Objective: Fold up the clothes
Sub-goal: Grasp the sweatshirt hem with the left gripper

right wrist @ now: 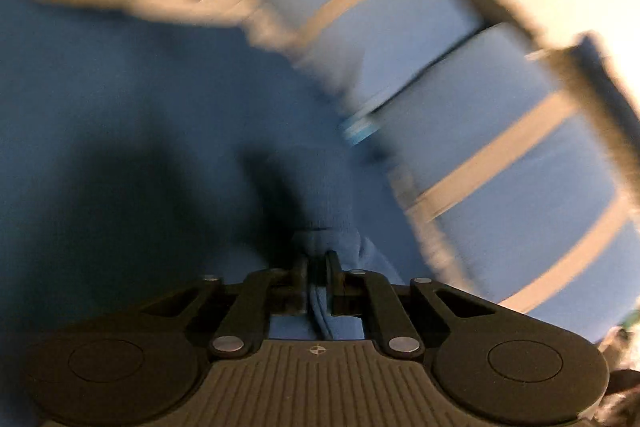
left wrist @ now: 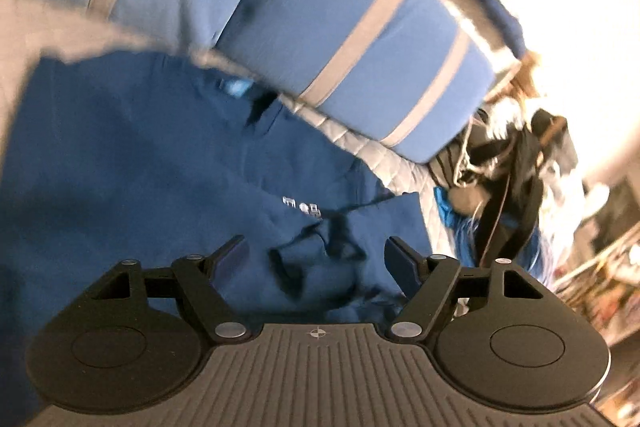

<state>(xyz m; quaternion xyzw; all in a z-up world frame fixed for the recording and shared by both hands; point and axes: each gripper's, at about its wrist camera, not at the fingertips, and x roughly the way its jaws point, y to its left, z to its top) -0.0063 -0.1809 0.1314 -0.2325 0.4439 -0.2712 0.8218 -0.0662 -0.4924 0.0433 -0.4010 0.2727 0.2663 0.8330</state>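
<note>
Right tongs (right wrist: 318,263) are clamped on a fold of the blue shirt (left wrist: 140,155) at bottom center, left tongs (left wrist: 316,251) spread apart above it, striped pillows (left wrist: 360,39) upper right.

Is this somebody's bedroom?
Probably yes, a bedroom. The dark blue garment lies on a quilted bed cover, blue pillows with grey stripes sit behind it, and bags and clutter pile up beside the bed.
</note>
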